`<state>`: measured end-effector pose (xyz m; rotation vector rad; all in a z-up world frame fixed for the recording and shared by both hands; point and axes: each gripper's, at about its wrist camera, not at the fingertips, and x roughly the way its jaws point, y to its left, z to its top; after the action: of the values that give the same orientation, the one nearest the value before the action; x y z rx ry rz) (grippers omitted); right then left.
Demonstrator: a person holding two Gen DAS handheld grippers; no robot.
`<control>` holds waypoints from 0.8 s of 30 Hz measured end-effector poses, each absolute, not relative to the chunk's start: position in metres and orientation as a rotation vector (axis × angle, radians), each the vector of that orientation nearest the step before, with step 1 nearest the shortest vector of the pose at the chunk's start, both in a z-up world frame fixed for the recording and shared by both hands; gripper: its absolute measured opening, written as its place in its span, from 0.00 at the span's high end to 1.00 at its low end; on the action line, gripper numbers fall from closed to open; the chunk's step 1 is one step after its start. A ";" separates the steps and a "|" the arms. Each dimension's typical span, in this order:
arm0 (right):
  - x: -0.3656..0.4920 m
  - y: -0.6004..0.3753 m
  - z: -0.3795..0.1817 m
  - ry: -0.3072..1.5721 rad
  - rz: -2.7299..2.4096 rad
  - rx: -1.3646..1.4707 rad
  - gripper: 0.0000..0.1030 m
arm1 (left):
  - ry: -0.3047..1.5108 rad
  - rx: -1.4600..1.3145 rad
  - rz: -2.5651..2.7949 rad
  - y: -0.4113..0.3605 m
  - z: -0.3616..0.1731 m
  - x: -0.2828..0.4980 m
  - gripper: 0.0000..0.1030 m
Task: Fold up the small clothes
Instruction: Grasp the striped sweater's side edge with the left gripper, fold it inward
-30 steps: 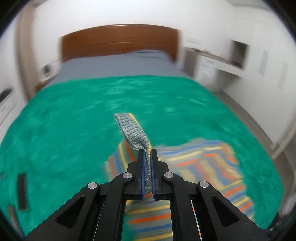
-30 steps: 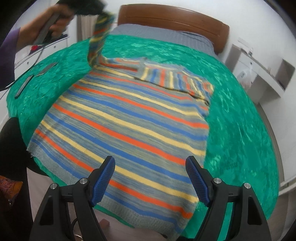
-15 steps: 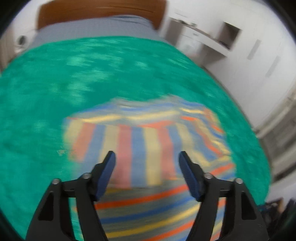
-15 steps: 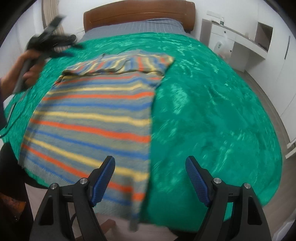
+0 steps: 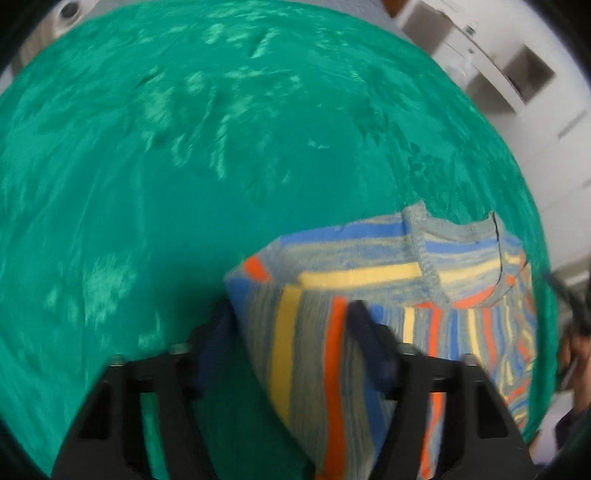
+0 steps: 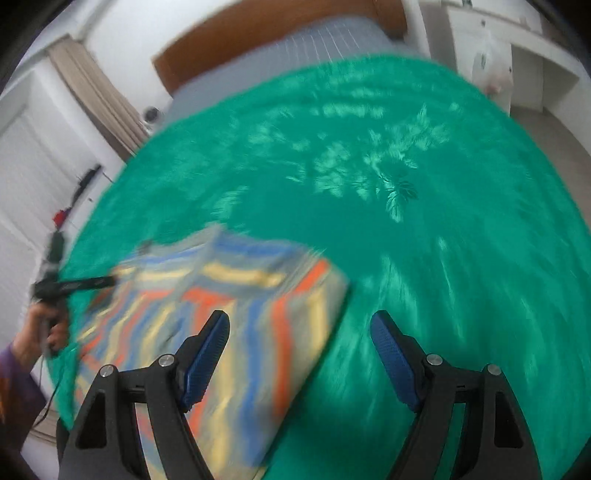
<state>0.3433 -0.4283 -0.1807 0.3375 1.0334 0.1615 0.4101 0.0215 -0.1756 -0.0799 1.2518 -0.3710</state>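
The striped sweater (image 5: 373, 280) lies on the green bedspread (image 5: 184, 166), which covers the bed up to a grey sheet (image 6: 295, 48) and a wooden headboard (image 6: 266, 33). It is knitted in grey with blue, yellow and orange stripes, and its ribbed neckline (image 5: 428, 258) faces up. One sleeve is folded across the body, so its stripes run at right angles to those beneath.

In the left wrist view the left gripper (image 5: 291, 314) points steeply down at the sweater's folded corner. Its jaws have just been closing, and a raised fold of the striped knit stands between the two fingers. The picture is blurred, so I cannot tell whether the pads are pressing on the cloth yet.

In the right wrist view the right gripper (image 6: 299, 325) stands with its jaws wide apart and nothing between them. Its left finger (image 6: 207, 354) is above the sweater's near edge and its right finger is above bare bedspread. At the left border of that view a hand (image 6: 44, 328) in a purple sleeve holds the other gripper's handle

White cupboards and shelves (image 5: 509, 70) stand beside the bed
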 end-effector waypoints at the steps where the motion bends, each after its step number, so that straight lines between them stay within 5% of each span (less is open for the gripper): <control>1: 0.358 -0.429 -0.191 1.057 0.161 0.346 0.24 | 1.249 -0.081 -0.388 0.019 -0.176 0.413 0.92; 3: 0.380 -0.425 -0.214 1.092 0.185 0.404 0.26 | 1.203 -0.047 -0.407 0.012 -0.168 0.413 0.92; 4: 0.387 -0.419 -0.216 1.089 0.217 0.409 0.40 | 1.153 0.002 -0.400 0.009 -0.161 0.411 0.93; 5: 0.390 -0.412 -0.212 1.081 0.243 0.374 0.87 | 1.091 0.040 -0.398 0.007 -0.150 0.411 0.93; 7: 0.389 -0.404 -0.191 1.022 0.249 0.296 0.94 | 0.981 0.044 -0.400 0.006 -0.128 0.411 0.93; 13: 0.388 -0.393 -0.180 0.973 0.152 0.127 0.94 | 0.982 0.192 -0.359 -0.014 -0.156 0.416 0.92; 15: 0.389 -0.389 -0.203 1.037 0.109 0.115 0.93 | 1.037 0.208 -0.328 -0.013 -0.176 0.415 0.81; 17: 0.382 -0.394 -0.211 1.055 0.074 0.136 0.71 | 1.024 0.150 -0.292 0.002 -0.172 0.408 0.58; 18: 0.376 -0.397 -0.208 1.038 0.044 0.152 0.61 | 1.017 0.111 -0.249 0.012 -0.166 0.405 0.37; 19: 0.370 -0.400 -0.204 1.028 0.034 0.163 0.42 | 1.001 0.077 -0.217 0.022 -0.159 0.399 0.31; 20: 0.359 -0.404 -0.195 1.000 0.012 0.175 0.35 | 0.981 0.038 -0.204 0.033 -0.150 0.392 0.29; 24: 0.317 -0.409 -0.158 0.923 0.007 0.144 0.34 | 0.933 -0.083 -0.196 0.077 -0.116 0.342 0.24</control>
<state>0.3172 -0.4093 -0.1576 0.1435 0.9227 0.0075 0.3422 0.0773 -0.1163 -0.0830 0.9328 -0.1962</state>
